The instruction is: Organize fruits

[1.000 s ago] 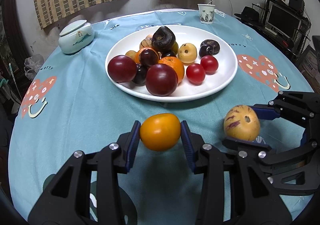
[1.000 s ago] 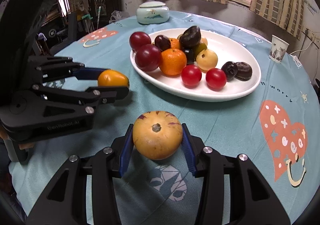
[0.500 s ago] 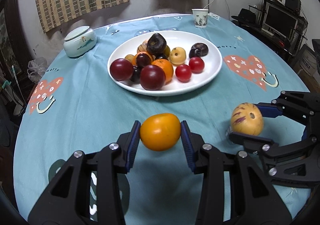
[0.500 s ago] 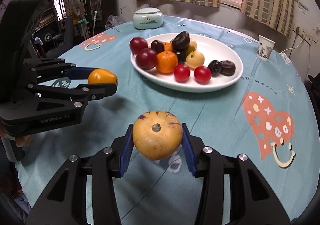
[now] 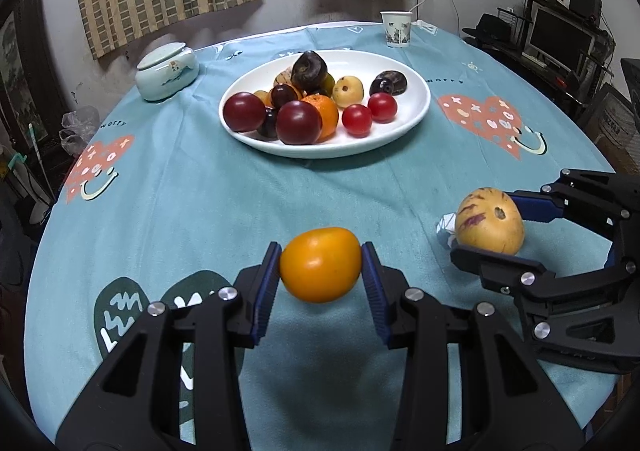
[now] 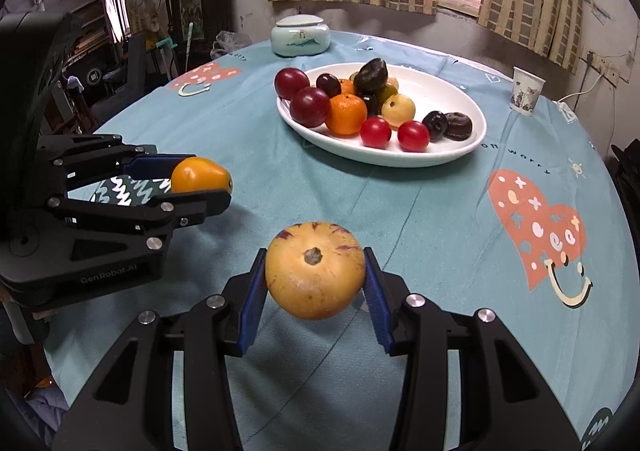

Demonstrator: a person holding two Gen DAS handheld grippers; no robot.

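Jar (image 5: 167,71), pale ceramic with a lid, stands at the far left of the round surface (image 5: 192,211), which wears a teal cloth printed with smiling hearts. Near the middle sits a white oval plate (image 5: 404,123) heaped with fruit: two dark red plums (image 5: 298,122), an orange mandarin (image 5: 326,117), two small red tomatoes (image 5: 357,120), a pale yellow fruit (image 5: 348,91) and several dark, nearly black ones. Well short of the plate, the left tool (image 5: 321,265) grips an orange-yellow fruit (image 5: 321,265) between its blue pads, holding it clear of the cloth. Further right, the right tool (image 6: 315,271) is clamped on a tan melon (image 6: 315,271) streaked with purple, its stem scar facing the camera; in the left wrist view that same melon (image 5: 490,221) appears beside the orange-yellow fruit, apart from it. A paper cup (image 5: 396,29) stands at the far right edge, beyond the plate.
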